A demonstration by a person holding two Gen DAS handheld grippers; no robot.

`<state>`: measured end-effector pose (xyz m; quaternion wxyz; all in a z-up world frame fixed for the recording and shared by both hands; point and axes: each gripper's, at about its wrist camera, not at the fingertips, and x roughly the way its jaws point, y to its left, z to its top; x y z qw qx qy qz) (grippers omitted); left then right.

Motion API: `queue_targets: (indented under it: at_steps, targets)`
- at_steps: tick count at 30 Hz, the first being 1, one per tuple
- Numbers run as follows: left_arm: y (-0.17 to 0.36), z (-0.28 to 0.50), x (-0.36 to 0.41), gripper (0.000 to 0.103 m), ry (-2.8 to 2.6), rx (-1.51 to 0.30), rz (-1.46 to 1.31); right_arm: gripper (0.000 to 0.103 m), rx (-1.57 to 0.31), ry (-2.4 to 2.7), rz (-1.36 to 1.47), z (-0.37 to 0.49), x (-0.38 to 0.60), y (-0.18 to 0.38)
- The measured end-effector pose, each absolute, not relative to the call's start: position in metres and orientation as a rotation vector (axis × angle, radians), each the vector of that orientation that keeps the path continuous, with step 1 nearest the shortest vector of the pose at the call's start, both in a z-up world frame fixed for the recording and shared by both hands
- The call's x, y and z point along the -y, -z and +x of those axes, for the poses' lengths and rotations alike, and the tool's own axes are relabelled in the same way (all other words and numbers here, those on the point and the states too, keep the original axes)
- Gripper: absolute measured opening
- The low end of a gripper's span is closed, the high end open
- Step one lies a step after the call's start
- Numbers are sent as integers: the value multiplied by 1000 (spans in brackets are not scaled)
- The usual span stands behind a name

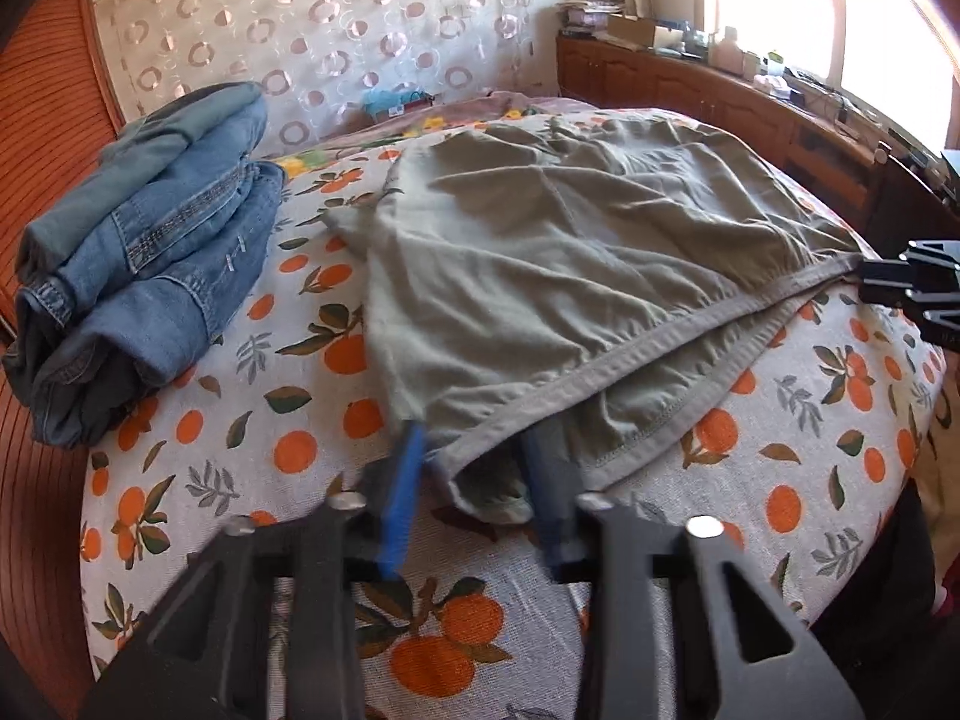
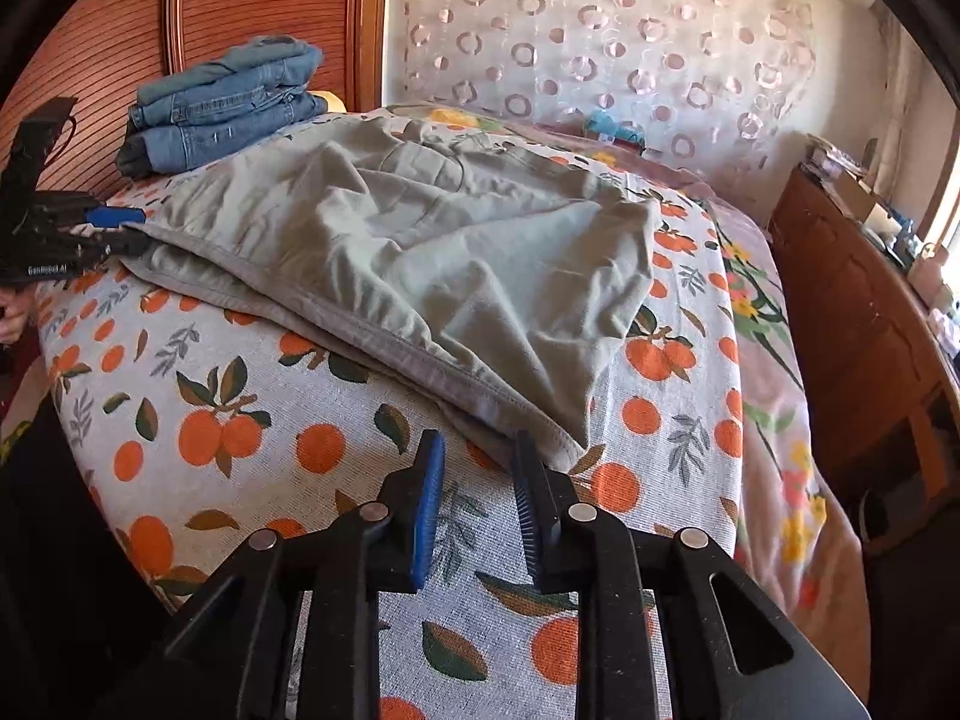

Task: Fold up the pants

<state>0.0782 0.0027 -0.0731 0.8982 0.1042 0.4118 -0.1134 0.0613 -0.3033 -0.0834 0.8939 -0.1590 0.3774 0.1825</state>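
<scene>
A: Pants (image 1: 576, 252) were spread, rumpled, on the bed (image 1: 252, 468), beside folded jeans (image 1: 156, 240). Was anything gripped?

B: The waistband corner lay between the jaws of the left hand-held gripper (image 1: 474, 450), but whether it was pinched could not be told through the blur. The right hand-held gripper (image 2: 477, 456) was seen parted, just short of the other waistband corner (image 2: 558, 444), with nothing held.

A: How should the step be done well?

B: Both layers of the band should probably be taken at each corner. The cloth could then be drawn taut and carried over evenly, so that wrinkles were not trapped. A single pinched layer was judged the likely fault.
</scene>
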Motion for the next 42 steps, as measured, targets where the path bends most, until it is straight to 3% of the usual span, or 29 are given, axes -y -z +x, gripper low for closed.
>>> queue_targets:
  at_steps: [5,8,32,34,36,42]
  targets:
    - [70,75,-7,10,233,-834,206,25,-754,-338,-308,65,309,80]
    - [67,72,-10,8,230,-815,192,25,-720,-343,-289,60,311,74]
    - [68,66,-17,7,236,-801,148,25,-784,-302,-216,72,331,84]
    - [68,67,-17,7,235,-800,143,20,-779,-290,-197,72,331,85]
    - [67,68,-16,7,238,-800,145,6,-771,-287,-191,71,329,84]
    - [62,65,-17,7,238,-781,153,4,-740,-322,-98,64,338,70]
